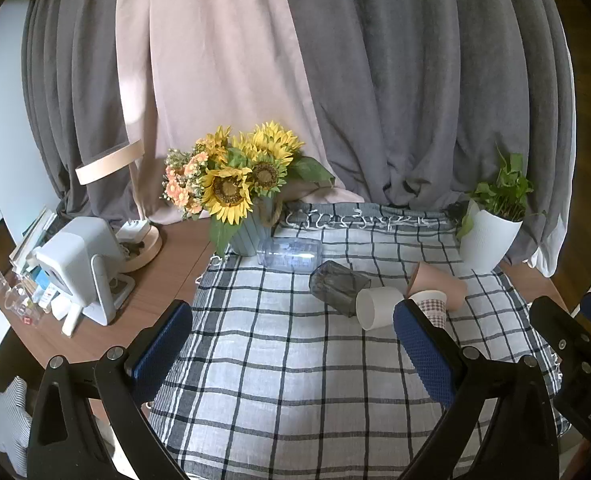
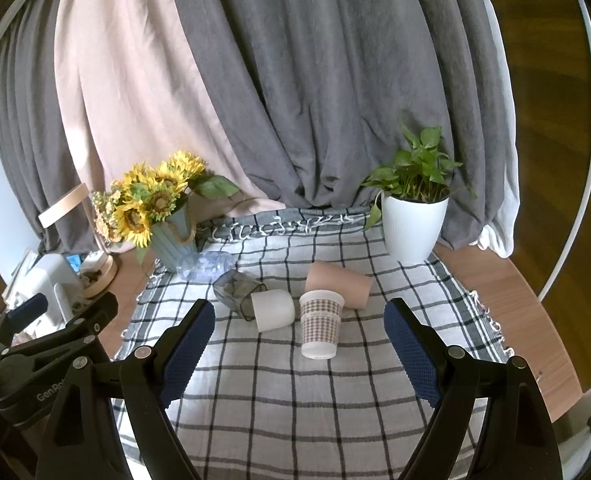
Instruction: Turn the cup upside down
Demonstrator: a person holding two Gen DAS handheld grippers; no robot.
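Going by how things lie, you have hardly begun: neither tool holds anything, and no cup on the checked cloth (image 2: 295, 400) looks freshly turned. Your left gripper (image 1: 293, 344) has its fingers spread wide and empty above the near part of the cloth. Your right gripper (image 2: 299, 344) is just as wide apart and empty, pointing straight at the cluster of cups.

Starting at the left, the sunflower vase (image 2: 173, 242) stands upright at the cloth's corner, full of yellow and orange blooms. Just beside it, a clear bottle (image 2: 205, 266) lies on its side; it looks empty, though the glare makes this hard to judge. Next, a dark tumbler (image 2: 235, 294) lies tipped over, touching a white cup (image 2: 273, 310), which is also on its side with nothing visible inside. To the right of that, the patterned cup (image 2: 320, 328) stands on the cloth. It seems to widen downward, so it may already be mouth-down, but you cannot tell for sure from here. Behind it, a pink cup (image 2: 337, 284) lies on its side, near or touching it. Far right, the white pot (image 2: 413, 226) stands upright, holding a green leafy plant.

What remains, most likely, is to pick one of the lying cups and set it rim-down
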